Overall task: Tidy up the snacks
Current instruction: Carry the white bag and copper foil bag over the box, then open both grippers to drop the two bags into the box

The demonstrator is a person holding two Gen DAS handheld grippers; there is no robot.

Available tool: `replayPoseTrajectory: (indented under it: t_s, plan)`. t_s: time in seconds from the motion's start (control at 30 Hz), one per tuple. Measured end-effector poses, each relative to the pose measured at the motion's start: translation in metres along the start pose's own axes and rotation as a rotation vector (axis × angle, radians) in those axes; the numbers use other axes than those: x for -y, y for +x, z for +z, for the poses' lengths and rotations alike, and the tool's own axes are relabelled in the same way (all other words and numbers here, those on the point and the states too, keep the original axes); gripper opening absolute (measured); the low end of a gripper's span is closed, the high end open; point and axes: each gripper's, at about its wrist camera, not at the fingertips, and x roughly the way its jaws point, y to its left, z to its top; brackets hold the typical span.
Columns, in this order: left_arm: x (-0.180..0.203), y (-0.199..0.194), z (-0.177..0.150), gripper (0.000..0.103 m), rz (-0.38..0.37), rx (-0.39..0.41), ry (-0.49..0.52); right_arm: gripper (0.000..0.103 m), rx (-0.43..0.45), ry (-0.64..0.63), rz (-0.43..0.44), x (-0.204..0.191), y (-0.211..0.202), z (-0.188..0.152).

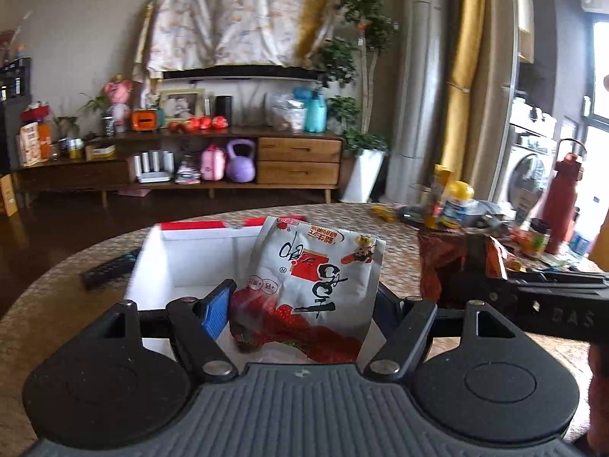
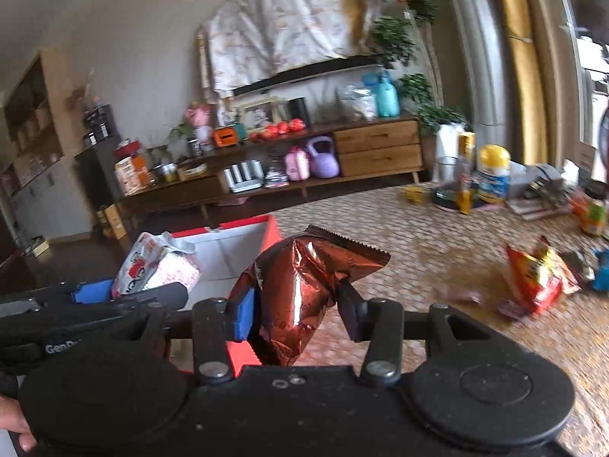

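Note:
My left gripper (image 1: 300, 304) is shut on a white and red snack bag (image 1: 316, 282) and holds it over the open red and white box (image 1: 182, 259) on the table. My right gripper (image 2: 297, 304) is shut on a shiny brown snack bag (image 2: 300, 293), just right of the box's red wall (image 2: 272, 232). In the left wrist view the brown bag (image 1: 441, 259) and right gripper (image 1: 475, 278) sit to the right. In the right wrist view the white bag (image 2: 156, 262) and left gripper (image 2: 114, 293) are at the left, over the box.
A red and yellow snack bag (image 2: 533, 278) and small packets (image 2: 597, 266) lie on the patterned table to the right. Jars and bottles (image 2: 491, 175) and a red flask (image 1: 559, 205) stand at the far edge. A dark remote (image 1: 110, 270) lies left of the box.

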Motion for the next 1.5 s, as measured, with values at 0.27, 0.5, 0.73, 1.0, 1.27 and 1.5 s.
replayPoseTrajectory:
  t_s: [0.27, 0.5, 0.73, 1.0, 1.27, 1.5]
  plan:
    - [-0.045, 0.022, 0.018, 0.074, 0.077, -0.022, 0.002, 0.044, -0.031, -0.071, 0.059, -0.035, 0.022, 0.005]
    - [-0.062, 0.060, 0.033, 0.074, 0.071, -0.100, 0.057, 0.044, -0.063, -0.130, 0.097, -0.066, 0.041, 0.006]
    - [-0.073, 0.108, 0.040, 0.074, 0.052, -0.216, 0.083, 0.044, -0.116, -0.191, 0.122, -0.095, 0.062, 0.005]
    - [-0.076, 0.146, 0.036, 0.074, 0.060, -0.341, 0.156, 0.044, -0.214, -0.275, 0.127, -0.122, 0.088, -0.007]
    - [-0.078, 0.169, 0.028, 0.074, 0.072, -0.405, 0.194, 0.045, -0.298, -0.328, 0.125, -0.142, 0.109, -0.014]
    - [-0.079, 0.176, 0.024, 0.074, 0.083, -0.421, 0.195, 0.045, -0.335, -0.339, 0.119, -0.145, 0.116, -0.021]
